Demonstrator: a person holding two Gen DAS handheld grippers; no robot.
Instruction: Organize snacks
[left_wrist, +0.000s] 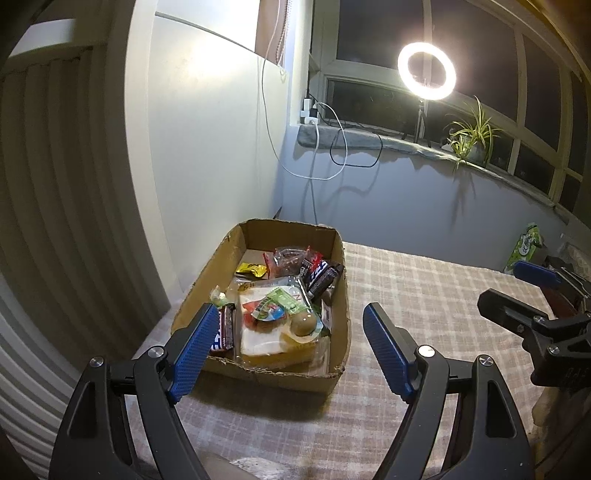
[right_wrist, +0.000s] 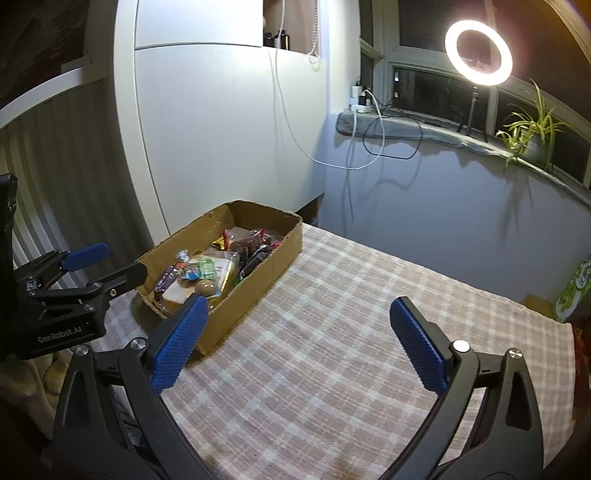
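A shallow cardboard box sits on the checked tablecloth near the table's far left corner. It holds several snacks: chocolate bars, a yellow packet, a clear bag of bread and a round brown snack. My left gripper is open and empty, just in front of the box. My right gripper is open and empty above the bare cloth to the right of the box. The left gripper also shows at the left of the right wrist view.
A green packet stands at the table's far right edge, also in the right wrist view. A white cabinet stands behind the box. A ring light, cables and a potted plant are on the windowsill.
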